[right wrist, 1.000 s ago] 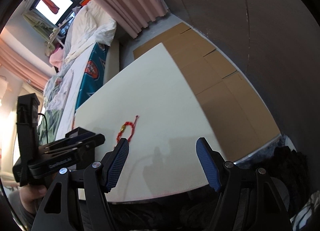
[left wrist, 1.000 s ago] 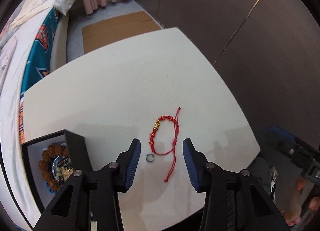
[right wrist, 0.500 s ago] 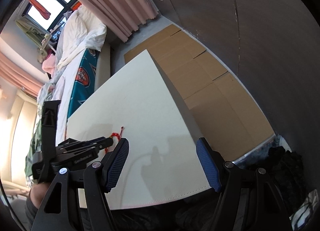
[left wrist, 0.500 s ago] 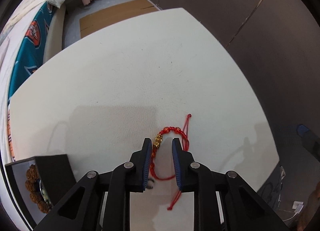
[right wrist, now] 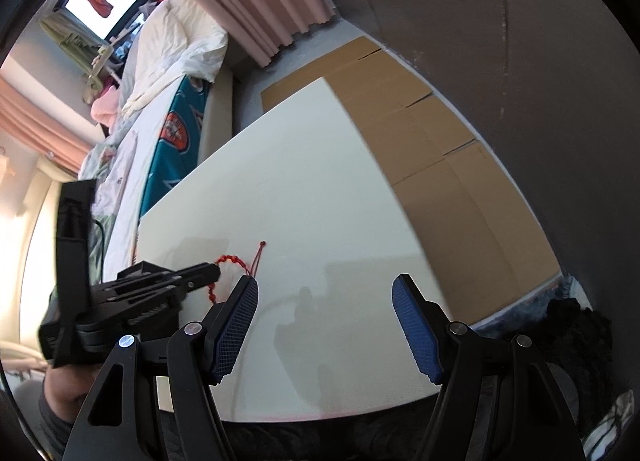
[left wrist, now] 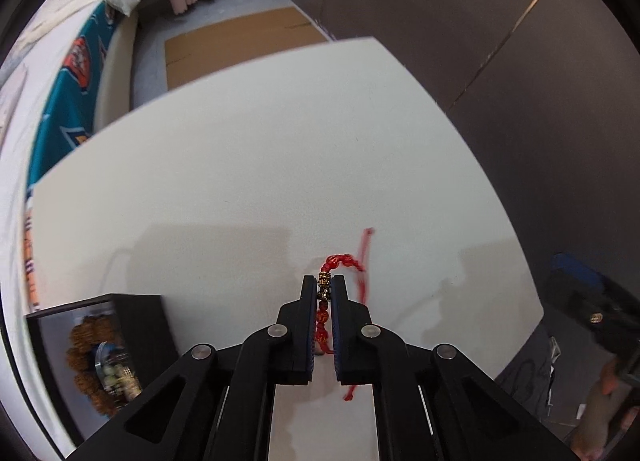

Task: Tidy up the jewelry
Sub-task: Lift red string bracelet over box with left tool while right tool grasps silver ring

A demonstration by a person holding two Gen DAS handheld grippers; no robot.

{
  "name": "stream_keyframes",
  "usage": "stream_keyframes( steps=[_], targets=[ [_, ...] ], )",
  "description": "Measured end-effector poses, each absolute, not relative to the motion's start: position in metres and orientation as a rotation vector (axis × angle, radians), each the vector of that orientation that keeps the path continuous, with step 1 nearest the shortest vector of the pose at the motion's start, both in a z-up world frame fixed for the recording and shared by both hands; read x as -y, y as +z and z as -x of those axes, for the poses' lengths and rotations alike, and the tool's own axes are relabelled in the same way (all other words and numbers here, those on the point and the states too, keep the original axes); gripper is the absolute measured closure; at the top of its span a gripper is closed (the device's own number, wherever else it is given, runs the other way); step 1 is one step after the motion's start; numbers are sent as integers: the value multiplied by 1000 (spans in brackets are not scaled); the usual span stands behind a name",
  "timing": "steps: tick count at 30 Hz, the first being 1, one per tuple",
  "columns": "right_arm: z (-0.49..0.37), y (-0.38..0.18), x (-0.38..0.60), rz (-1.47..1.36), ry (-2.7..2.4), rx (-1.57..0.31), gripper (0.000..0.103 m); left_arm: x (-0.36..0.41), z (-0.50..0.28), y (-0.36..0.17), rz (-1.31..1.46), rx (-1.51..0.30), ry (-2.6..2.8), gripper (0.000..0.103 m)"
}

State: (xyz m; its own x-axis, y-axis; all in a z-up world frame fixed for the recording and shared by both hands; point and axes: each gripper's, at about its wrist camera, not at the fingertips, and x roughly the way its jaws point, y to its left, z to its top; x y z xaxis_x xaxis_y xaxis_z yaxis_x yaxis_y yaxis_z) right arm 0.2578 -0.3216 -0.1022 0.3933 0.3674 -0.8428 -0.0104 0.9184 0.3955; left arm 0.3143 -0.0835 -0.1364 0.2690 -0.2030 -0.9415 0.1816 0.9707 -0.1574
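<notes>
Now, left wrist view: the left gripper (left wrist: 324,293), wide a second ago, has pinched the red bracelet (left wrist: 340,263) on the white table (left wrist: 240,181); the ring is hidden, and the black box (left wrist: 100,345) is cut off. Right wrist view: the right gripper (right wrist: 324,321) gapes empty.

We see a white worktop (left wrist: 248,165) with a plain matte surface. On it, at our near left corner, sits a black open box (left wrist: 140,325) holding brown beads. A red cord bracelet (left wrist: 344,261) trails onto the worktop near its middle front.
</notes>
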Motion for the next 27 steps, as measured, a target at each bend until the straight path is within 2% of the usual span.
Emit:
stream_keyframes(
  steps=[6,8,10,13,17,20,27],
  targets=[
    [-261,-107,294,-334,301,-1171,34,69,-302,-105,46,-1213,-263,97],
    [-261,-107,280,-314,330,-1177,40,62,-300,-97,53,-1196,-262,97],
    [-262,-109,269,-299,359,-1191,53,54,-297,-91,56,-1183,-253,97],
    [-263,-116,253,-285,390,-1232,67,39,-294,-87,63,-1173,-230,96],
    [-265,-122,233,-265,429,-1274,71,21,-288,-80,77,-1154,-206,96],
    [-266,-126,219,-231,441,-1297,78,9,-280,-71,86,-1133,-195,96],
    [-271,-134,186,-111,418,-1327,79,-15,-268,-51,111,-1086,-180,97]
  ],
)
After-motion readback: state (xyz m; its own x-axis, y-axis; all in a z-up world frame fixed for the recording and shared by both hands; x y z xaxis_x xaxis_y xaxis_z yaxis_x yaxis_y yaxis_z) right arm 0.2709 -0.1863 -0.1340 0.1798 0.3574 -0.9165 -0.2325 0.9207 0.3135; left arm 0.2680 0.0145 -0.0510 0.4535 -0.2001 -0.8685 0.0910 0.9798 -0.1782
